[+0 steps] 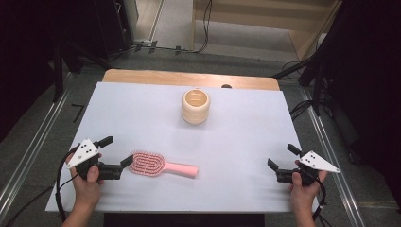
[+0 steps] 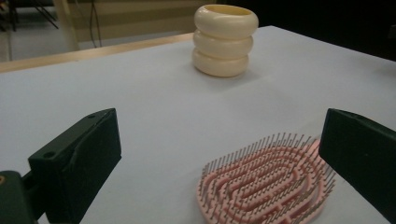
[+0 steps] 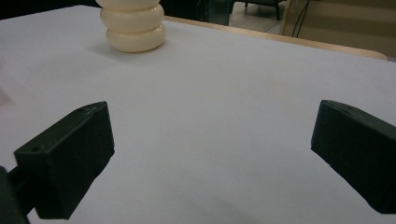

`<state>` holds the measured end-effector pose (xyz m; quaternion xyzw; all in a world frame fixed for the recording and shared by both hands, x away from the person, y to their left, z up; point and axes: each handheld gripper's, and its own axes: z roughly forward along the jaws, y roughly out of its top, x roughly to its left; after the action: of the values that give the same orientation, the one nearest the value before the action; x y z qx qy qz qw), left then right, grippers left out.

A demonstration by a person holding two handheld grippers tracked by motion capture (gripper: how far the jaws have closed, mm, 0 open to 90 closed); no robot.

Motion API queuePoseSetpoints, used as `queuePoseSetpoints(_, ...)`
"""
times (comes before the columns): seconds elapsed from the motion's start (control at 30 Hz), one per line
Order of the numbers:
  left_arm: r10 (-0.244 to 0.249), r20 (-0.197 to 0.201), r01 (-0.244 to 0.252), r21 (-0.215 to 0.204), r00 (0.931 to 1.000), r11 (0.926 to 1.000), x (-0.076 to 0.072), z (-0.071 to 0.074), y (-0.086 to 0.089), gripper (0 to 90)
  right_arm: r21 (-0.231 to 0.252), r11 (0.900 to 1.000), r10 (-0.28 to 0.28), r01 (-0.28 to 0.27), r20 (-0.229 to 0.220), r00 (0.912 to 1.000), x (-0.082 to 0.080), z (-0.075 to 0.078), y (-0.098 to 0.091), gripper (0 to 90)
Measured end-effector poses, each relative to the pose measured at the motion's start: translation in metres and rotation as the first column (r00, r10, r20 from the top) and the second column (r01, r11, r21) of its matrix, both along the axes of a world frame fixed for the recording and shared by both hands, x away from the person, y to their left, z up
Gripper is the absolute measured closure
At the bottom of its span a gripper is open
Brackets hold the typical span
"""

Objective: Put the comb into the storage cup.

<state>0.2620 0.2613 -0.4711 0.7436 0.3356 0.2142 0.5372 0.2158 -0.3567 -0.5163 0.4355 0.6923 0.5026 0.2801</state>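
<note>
We see the left gripper (image 1: 117,151) with its fingers (image 2: 77,161) spread wide and empty, one just beside the bristled head of the pink plastic hairbrush (image 1: 161,165). The right gripper (image 1: 282,157) gapes wide too, holding nothing. The brush lies flat on the white tabletop (image 1: 236,142), bristles up, long axis left-right, handle pointing right.

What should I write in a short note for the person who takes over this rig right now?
Left gripper: open, empty, right beside the bristle head of the pink hairbrush.
Right gripper: open, empty, over bare table near the right edge.
Hairbrush: flat on the white table, bristles up, handle pointing right.
Cream ribbed cup: upright, farther back, centre, apart from the brush.
Done: nothing picked up yet.
Left: probably grasp the brush with the left gripper; the cup may be where it goes.
</note>
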Motion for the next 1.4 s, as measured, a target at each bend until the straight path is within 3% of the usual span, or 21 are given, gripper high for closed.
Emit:
queuePoseSetpoints(0.13, 0.026, 0.021, -0.026, 0.012, 0.9994, 0.9996, -0.001, -0.003, 0.008, 0.0, -0.007, 1.0000, -0.002, 0.002, -0.001, 1.0000, 0.000, 0.000, 0.001, 0.0)
queuePoseSetpoints(0.27, 0.060, 0.014, -0.060, -0.043, 0.9981, 0.9973, -0.001, -0.012, 0.012, 0.0, -0.020, 0.9998, -0.004, 0.004, -0.005, 1.0000, 0.001, 0.001, 0.002, 0.0)
queuePoseSetpoints(0.33, 0.067, 0.017, -0.066, -0.030, 0.9976, 0.9973, -0.002, -0.014, 0.011, 0.0, -0.017, 0.9998, -0.003, 0.003, -0.008, 1.0000, 0.001, 0.001, 0.001, 0.0)
queuePoseSetpoints(0.4, 0.083, 0.032, -0.082, -0.017, 0.9961, 0.9965, -0.002, -0.014, 0.009, 0.0, -0.001, 1.0000, 0.008, -0.008, -0.018, 0.9998, 0.001, 0.002, 0.000, 0.0)
queuePoseSetpoints(0.53, 0.093, 0.042, -0.092, -0.031, 0.9948, 0.9953, -0.004, -0.015, 0.010, 0.0, 0.051, 0.9984, 0.027, -0.026, -0.025, 0.9993, 0.000, 0.003, -0.006, 0.0)
queuePoseSetpoints(1.07, 0.091, 0.046, -0.088, -0.063, 0.9948, 0.9941, -0.003, -0.016, 0.013, 0.0, -0.003, 0.9958, 0.091, -0.092, -0.050, 0.9946, 0.006, 0.024, 0.009, 0.0)
queuePoseSetpoints(1.4, 0.091, 0.049, -0.087, -0.064, 0.9947, 0.9941, -0.004, -0.016, 0.013, 0.0, -0.024, 0.9847, 0.172, -0.173, -0.044, 0.9842, 0.016, 0.048, 0.024, 0.0)
